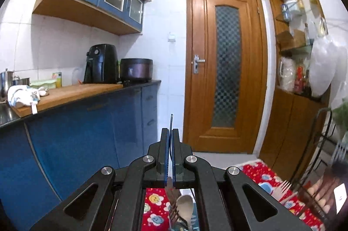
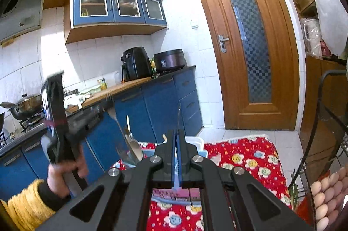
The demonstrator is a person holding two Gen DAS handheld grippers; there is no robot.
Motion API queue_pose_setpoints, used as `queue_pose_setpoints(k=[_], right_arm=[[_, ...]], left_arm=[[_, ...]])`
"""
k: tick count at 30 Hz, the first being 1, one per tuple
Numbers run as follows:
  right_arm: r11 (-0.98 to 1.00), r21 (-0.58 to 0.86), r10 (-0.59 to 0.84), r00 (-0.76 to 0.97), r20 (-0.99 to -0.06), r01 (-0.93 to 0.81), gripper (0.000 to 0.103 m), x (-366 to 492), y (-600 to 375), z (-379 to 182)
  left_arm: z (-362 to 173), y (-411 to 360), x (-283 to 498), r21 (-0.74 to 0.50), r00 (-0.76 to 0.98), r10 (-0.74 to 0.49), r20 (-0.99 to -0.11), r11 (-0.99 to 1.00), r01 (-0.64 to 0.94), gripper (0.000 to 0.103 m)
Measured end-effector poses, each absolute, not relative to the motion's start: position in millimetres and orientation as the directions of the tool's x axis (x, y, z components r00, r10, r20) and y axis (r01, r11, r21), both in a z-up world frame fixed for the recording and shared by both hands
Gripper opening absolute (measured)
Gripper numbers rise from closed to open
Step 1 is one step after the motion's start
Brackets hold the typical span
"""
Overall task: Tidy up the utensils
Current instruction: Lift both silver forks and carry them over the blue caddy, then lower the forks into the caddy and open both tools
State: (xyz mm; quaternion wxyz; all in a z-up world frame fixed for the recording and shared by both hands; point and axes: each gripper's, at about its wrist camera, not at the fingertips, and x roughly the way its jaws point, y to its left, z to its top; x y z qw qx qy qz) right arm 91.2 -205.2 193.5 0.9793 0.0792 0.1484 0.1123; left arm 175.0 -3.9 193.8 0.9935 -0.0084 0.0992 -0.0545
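Note:
My left gripper (image 1: 171, 133) has its jaws pressed together on a thin utensil; its handle (image 1: 171, 122) sticks up past the tips and its lower end hangs under the jaws. Below it a wooden spoon (image 1: 184, 204) and a fork (image 1: 174, 212) stand in a holder. My right gripper (image 2: 176, 136) is shut on another thin utensil whose end (image 2: 178, 117) rises above the tips. In the right wrist view the left gripper (image 2: 104, 108), blurred, holds a fork (image 2: 113, 113) above a spoon (image 2: 134, 149) in a holder.
A red flowered cloth (image 2: 250, 157) covers the table. A white container (image 2: 195, 141) sits behind the right jaws. Eggs (image 2: 324, 200) lie at the right edge. Blue cabinets (image 1: 87, 133), a counter with an air fryer (image 1: 101, 64) and a wooden door (image 1: 224, 69) stand ahead.

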Motion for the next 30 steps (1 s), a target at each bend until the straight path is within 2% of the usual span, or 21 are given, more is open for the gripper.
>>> queue_pose_setpoints(k=[10, 15, 22, 25, 28, 30], right_arm=[[0.971, 0.164, 0.21, 0.944, -0.253, -0.172, 0.003, 138, -192, 193], [0.964, 0.204, 0.23, 0.918, -0.322, -0.17, 0.003, 164, -191, 171], [0.969, 0.186, 0.227, 0.881, -0.415, -0.162, 0.005, 181, -188, 143], [0.972, 0.17, 0.223, 0.881, -0.418, -0.165, 0.008, 179, -185, 143], [0.968, 0.165, 0.239, 0.889, -0.391, -0.188, 0.022, 170, -182, 152], [0.965, 0.162, 0.253, 0.896, -0.366, -0.206, 0.027, 162, -180, 161]], left_arm=[[160, -7, 190, -0.036, 0.953, -0.129, -0.273, 0.992, 0.124, 0.002], [147, -4, 195, -0.054, 0.943, -0.141, -0.301, 0.99, 0.131, 0.002], [138, -7, 198, -0.069, 0.924, -0.17, -0.342, 0.985, 0.156, 0.005], [140, -9, 195, -0.062, 0.92, -0.178, -0.35, 0.984, 0.167, 0.012], [144, -10, 190, -0.064, 0.92, -0.182, -0.347, 0.983, 0.171, 0.019], [150, -9, 186, -0.073, 0.921, -0.191, -0.339, 0.981, 0.177, 0.031]])
